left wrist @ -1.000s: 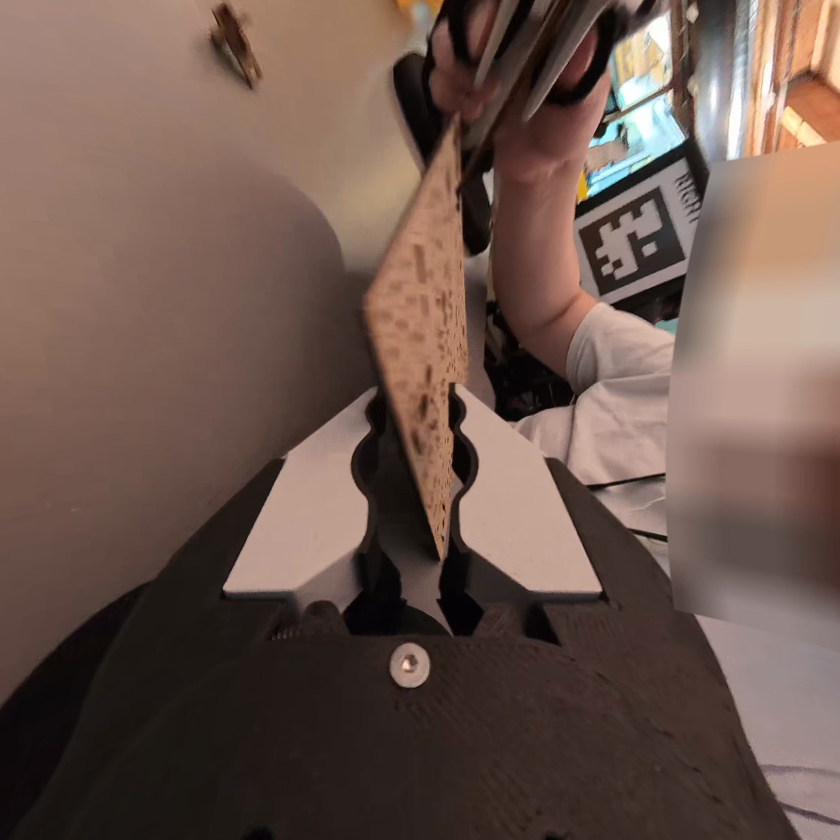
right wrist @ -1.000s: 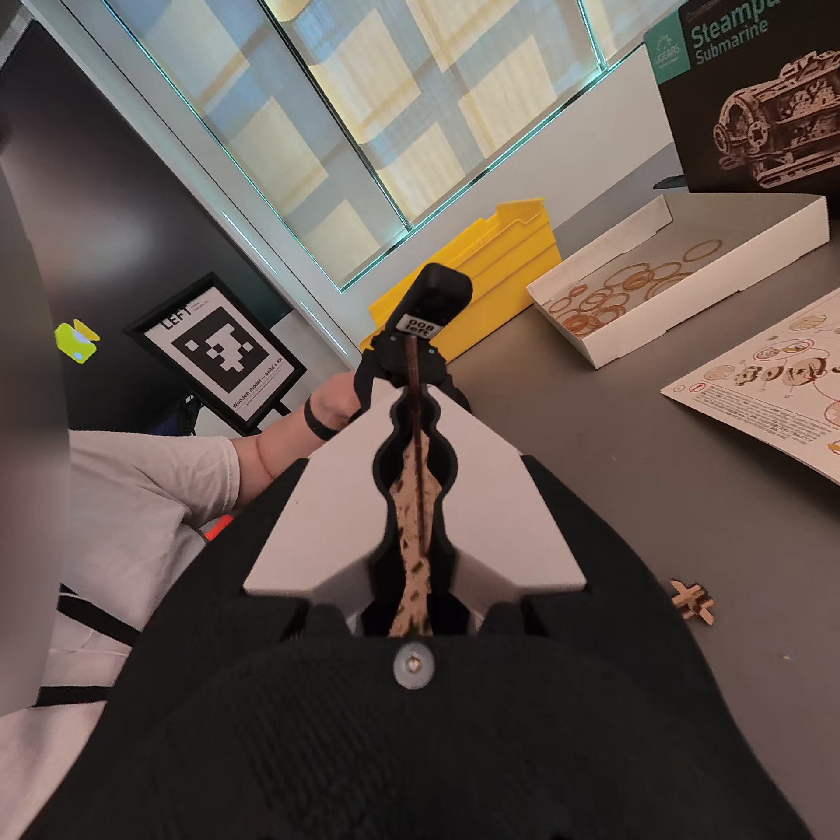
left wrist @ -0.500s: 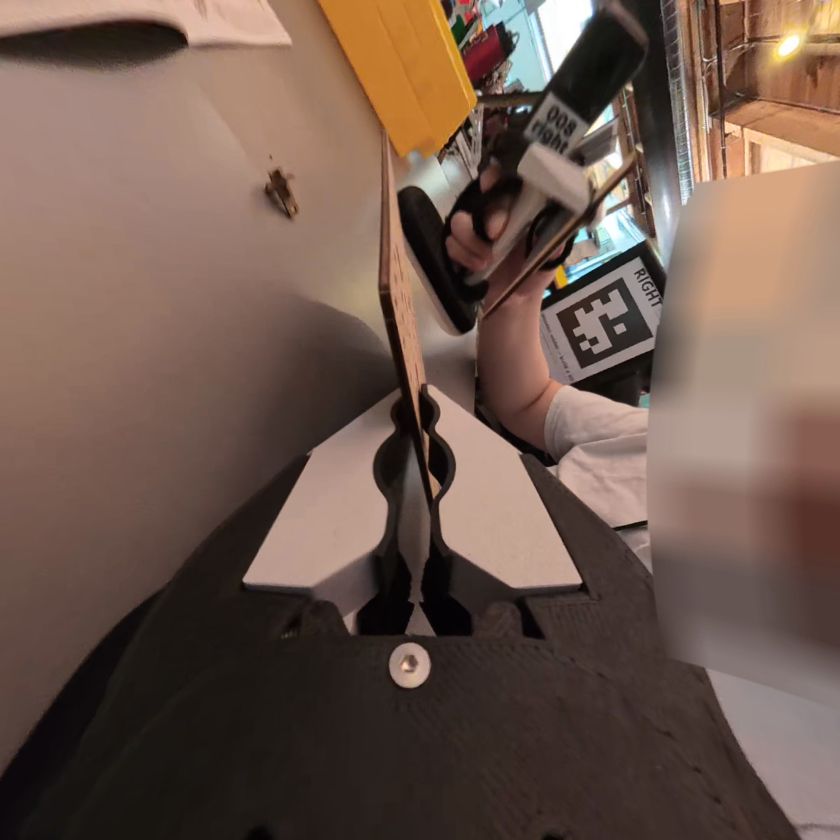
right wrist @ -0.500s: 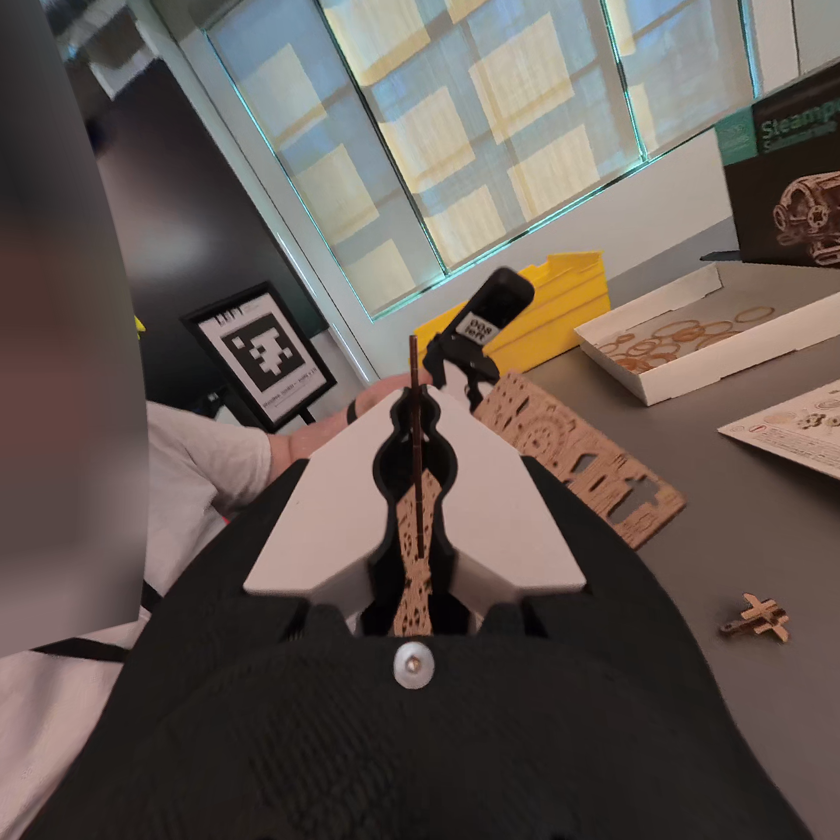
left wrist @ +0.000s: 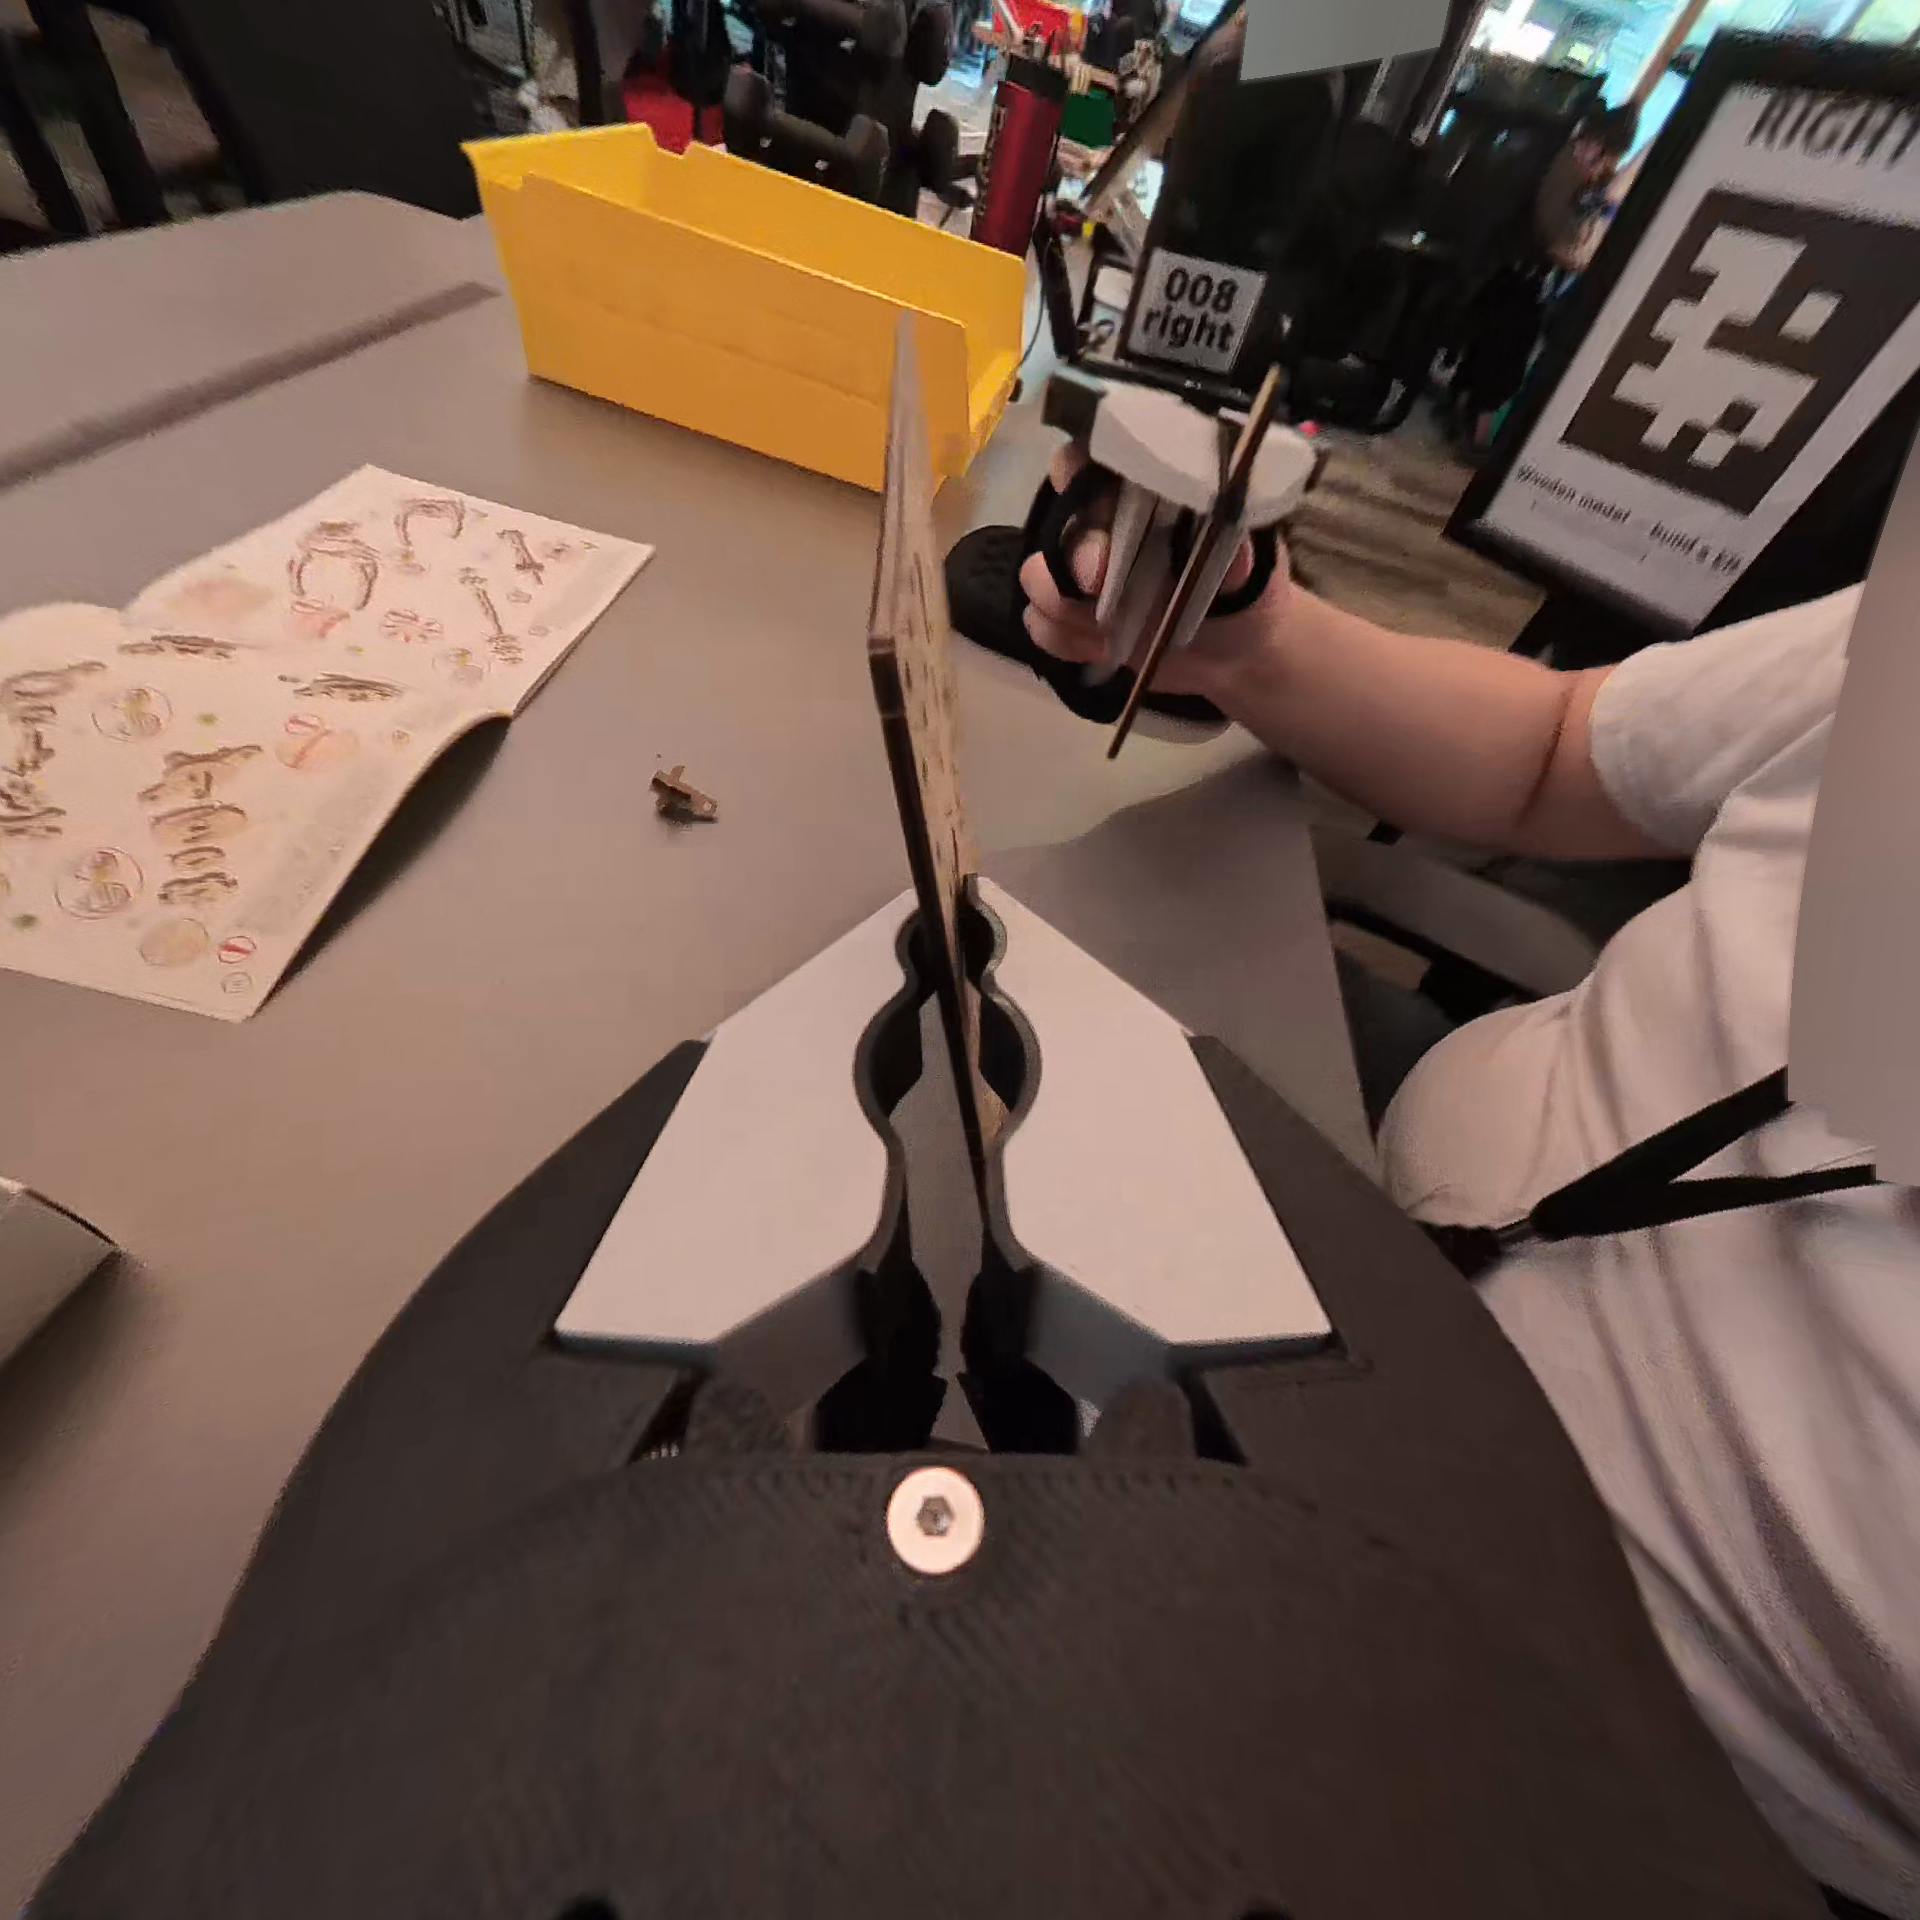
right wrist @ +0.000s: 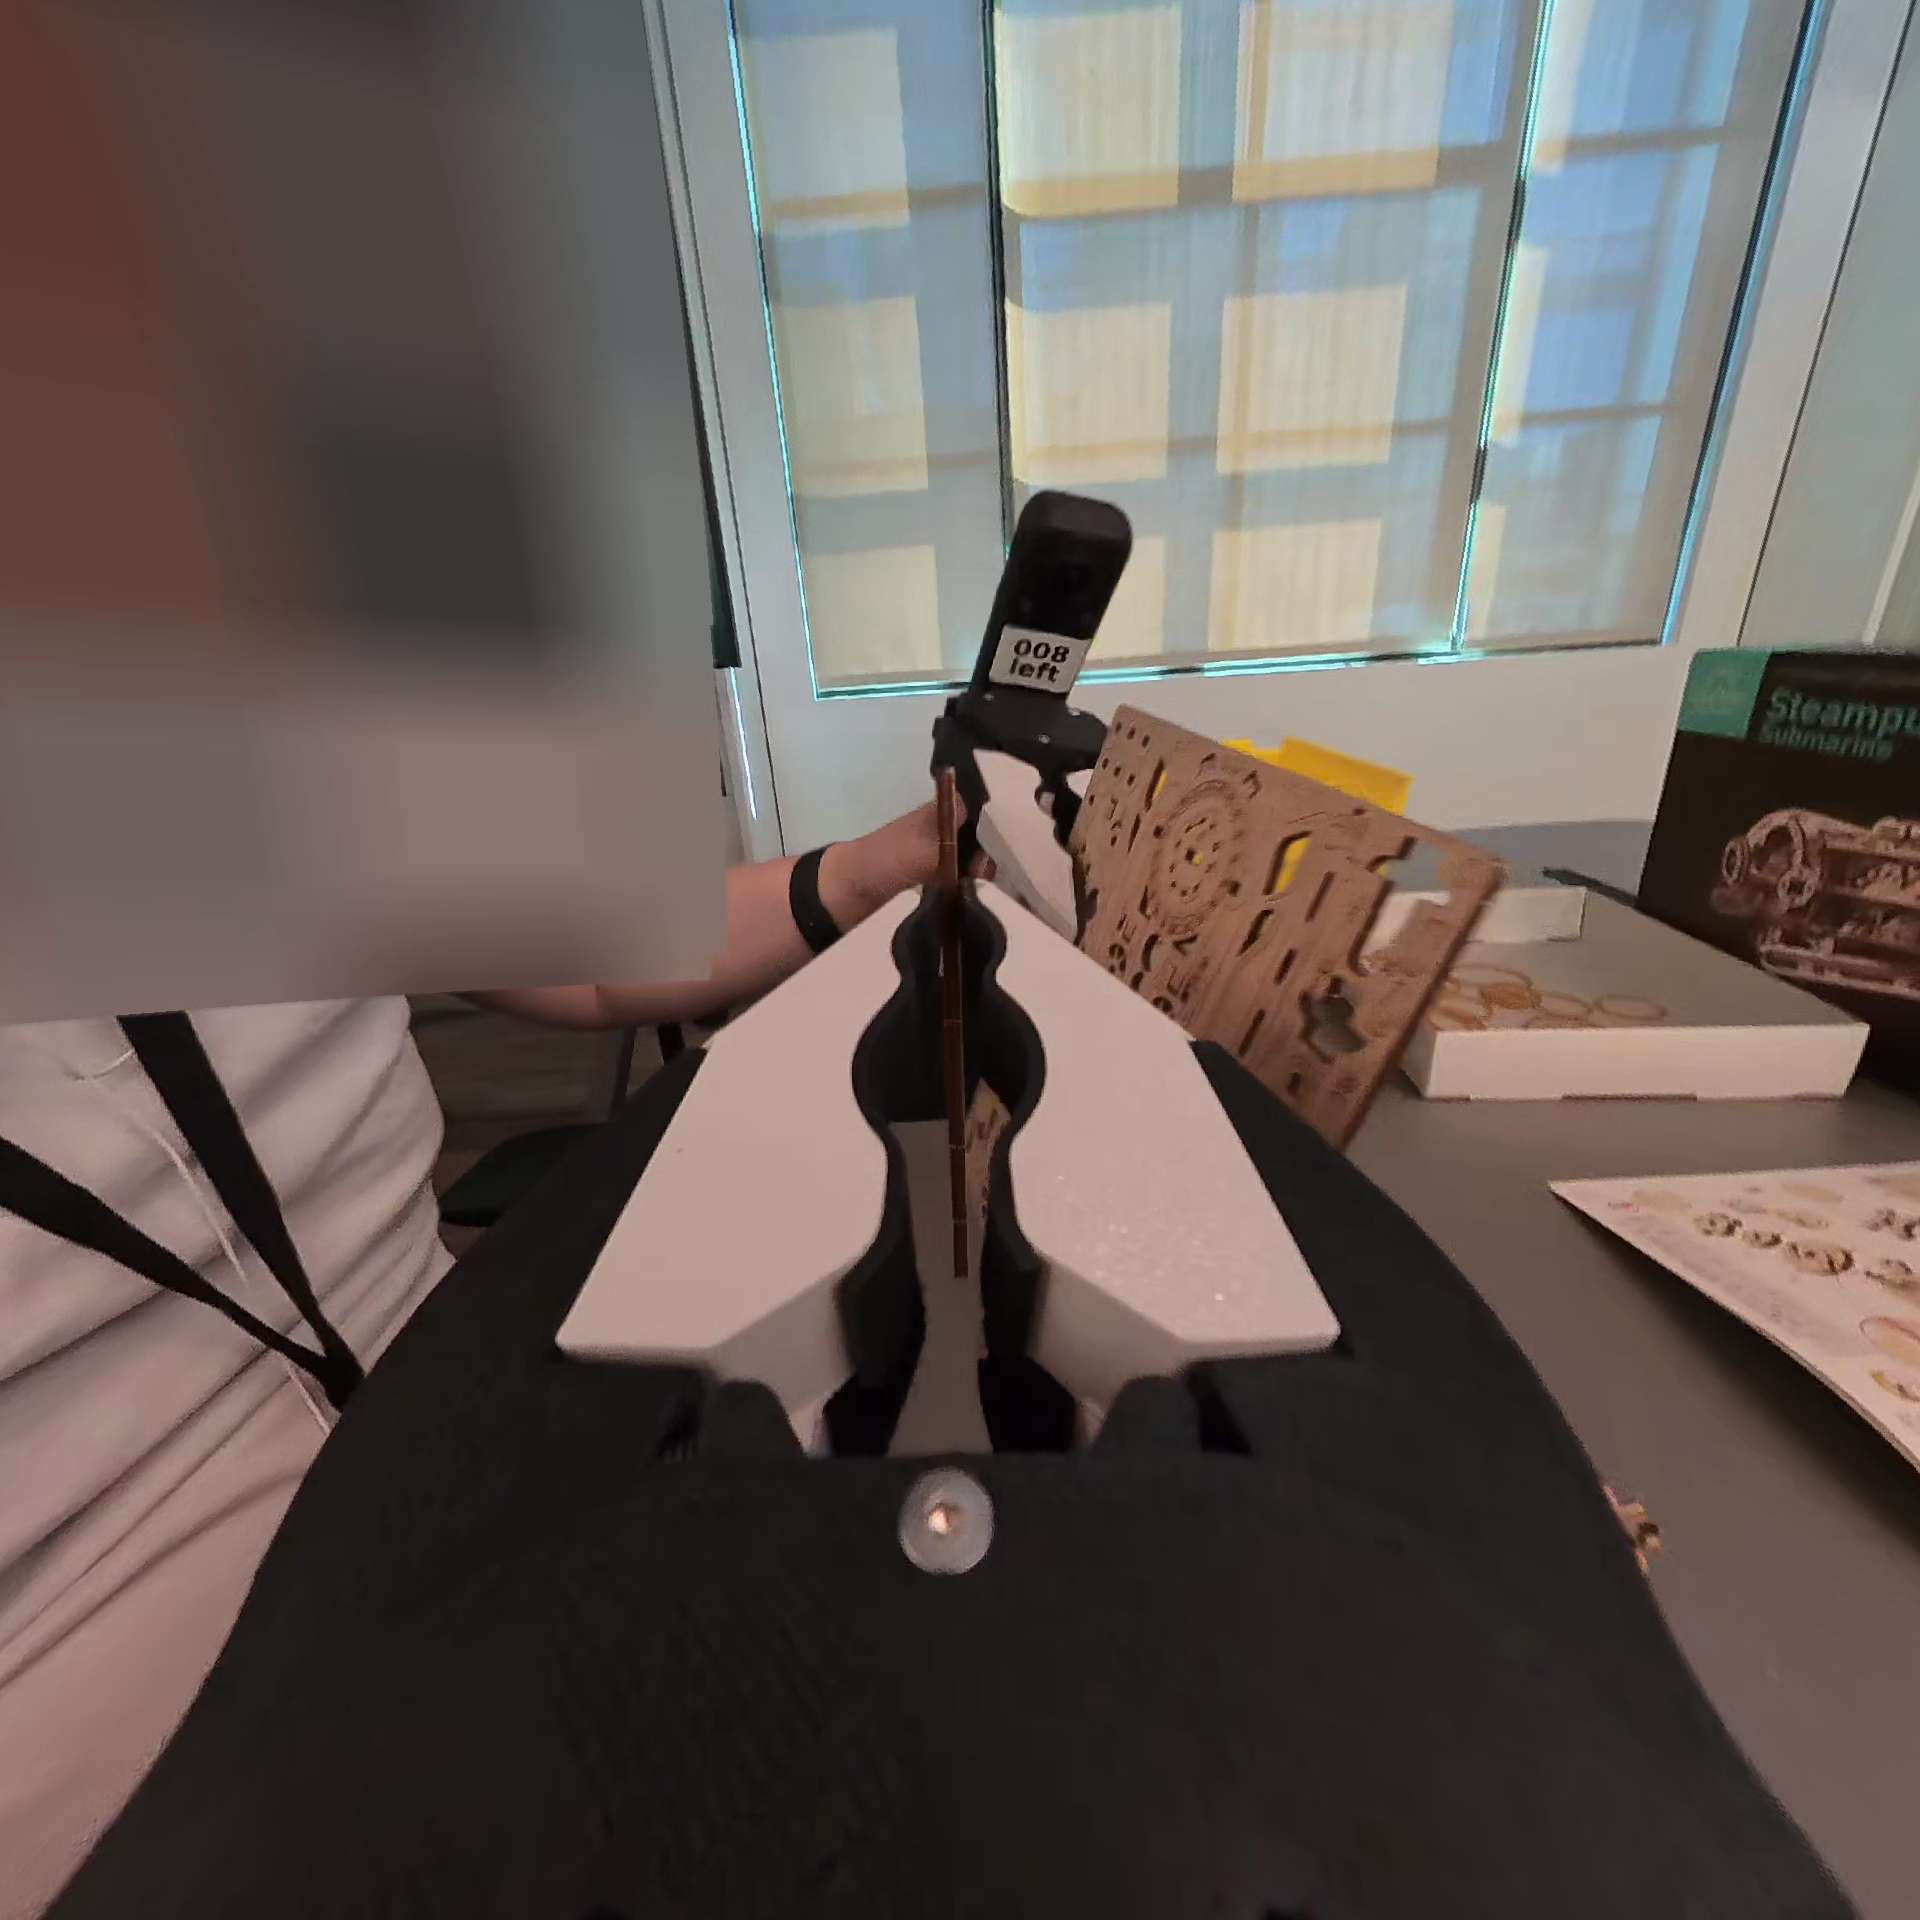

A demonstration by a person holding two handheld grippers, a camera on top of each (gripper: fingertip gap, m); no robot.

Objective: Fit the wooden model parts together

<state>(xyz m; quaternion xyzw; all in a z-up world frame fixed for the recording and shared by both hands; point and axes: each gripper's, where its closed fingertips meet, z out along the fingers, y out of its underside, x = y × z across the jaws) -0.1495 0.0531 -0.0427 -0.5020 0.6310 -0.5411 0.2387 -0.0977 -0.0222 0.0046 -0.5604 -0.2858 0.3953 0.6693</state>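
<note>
Two wooden sheets [left wrist: 914, 665] [right wrist: 951, 1039], each edge-on, pinched between fingers [left wrist: 790, 1153] [right wrist: 1143, 1174]

Left gripper [left wrist: 951, 935] closed, fingers nearly meeting, pointing toward twelve o'clock. Right gripper [right wrist: 954, 914] likewise closed, aimed at twelve. Seen from the left wrist, right hand [left wrist: 1132, 613] at one o'clock, forearm bare, wrapped around its handle.

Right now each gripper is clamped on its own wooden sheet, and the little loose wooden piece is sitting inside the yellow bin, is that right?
Not quite. The loose wooden piece lies on the bare grey table, apart from the yellow bin, as the left wrist view shows. The rest holds: the left gripper is clamped on the large wooden sheet, and the right gripper on a thinner wooden sheet.
</note>
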